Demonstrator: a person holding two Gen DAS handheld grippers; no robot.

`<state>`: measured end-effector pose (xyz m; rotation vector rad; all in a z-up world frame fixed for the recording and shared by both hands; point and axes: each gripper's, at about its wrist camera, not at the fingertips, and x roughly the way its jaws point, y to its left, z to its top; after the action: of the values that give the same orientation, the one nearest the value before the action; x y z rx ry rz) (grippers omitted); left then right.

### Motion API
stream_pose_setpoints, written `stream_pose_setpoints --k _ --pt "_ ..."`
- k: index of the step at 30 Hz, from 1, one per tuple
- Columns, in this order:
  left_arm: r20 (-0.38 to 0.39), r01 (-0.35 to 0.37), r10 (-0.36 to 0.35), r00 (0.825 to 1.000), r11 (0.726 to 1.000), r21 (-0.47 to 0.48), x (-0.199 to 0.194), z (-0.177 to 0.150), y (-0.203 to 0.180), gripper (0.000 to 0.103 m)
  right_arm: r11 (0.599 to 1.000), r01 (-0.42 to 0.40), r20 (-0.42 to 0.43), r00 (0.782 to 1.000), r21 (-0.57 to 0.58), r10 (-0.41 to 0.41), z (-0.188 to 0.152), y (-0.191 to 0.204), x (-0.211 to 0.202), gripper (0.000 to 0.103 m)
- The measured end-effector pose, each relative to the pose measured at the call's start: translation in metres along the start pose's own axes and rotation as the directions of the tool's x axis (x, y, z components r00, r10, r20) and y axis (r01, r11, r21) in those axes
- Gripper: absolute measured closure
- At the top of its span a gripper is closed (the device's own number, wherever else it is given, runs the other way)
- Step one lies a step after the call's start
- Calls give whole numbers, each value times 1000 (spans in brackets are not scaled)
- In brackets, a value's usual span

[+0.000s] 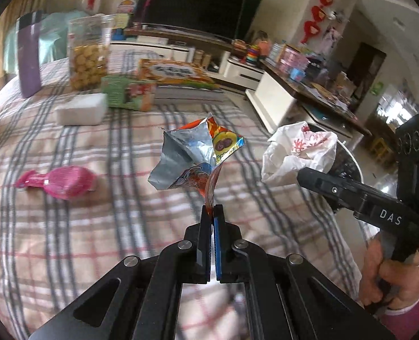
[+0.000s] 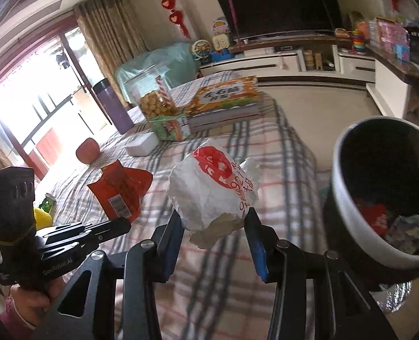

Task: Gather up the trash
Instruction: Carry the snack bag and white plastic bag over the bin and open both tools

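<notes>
**Bin lies to the right of both loads; right hand-held gripper is nearer**

Load status. The left hand-held gripper has its jaws together, pinching the lower corner of an opened foil snack wrapper. The wrapper stands up and forward from the fingertips, clear of the plaid-covered desk. The right hand-held gripper has its jaws part-way apart and clamped on a crumpled white paper wrapper with red print, which fills the gap between the pads and is also carried above the cloth.

Governing relation. The trash bin stands off the right edge of the desk, mouth tilted toward the right wrist camera, with red and grey refuse already inside. In the right wrist view the bin rim sits just beside the right fingertips, to their right. In the left wrist view the bin is largely hidden behind the white wrapper and the right tool, so the left load is farther from it, with the right gripper in between.

Judgement. The right hand is nearer and should release first; the left load would then pass rightward over the same desk edge.

Remaining item. A pink wrapper lies flat on the cloth to the left, long axis running left-right, well apart from both grippers.
</notes>
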<state>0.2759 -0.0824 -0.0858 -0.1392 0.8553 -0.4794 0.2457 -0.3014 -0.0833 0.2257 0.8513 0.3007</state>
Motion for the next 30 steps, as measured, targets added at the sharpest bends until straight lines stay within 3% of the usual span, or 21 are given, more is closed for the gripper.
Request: stream_pose_setpoints --k 30 --pt "-56 80 -70 996 976 203 39 15 -109 103 984 113 96 987 137 -127 -10 -85 -79 59"
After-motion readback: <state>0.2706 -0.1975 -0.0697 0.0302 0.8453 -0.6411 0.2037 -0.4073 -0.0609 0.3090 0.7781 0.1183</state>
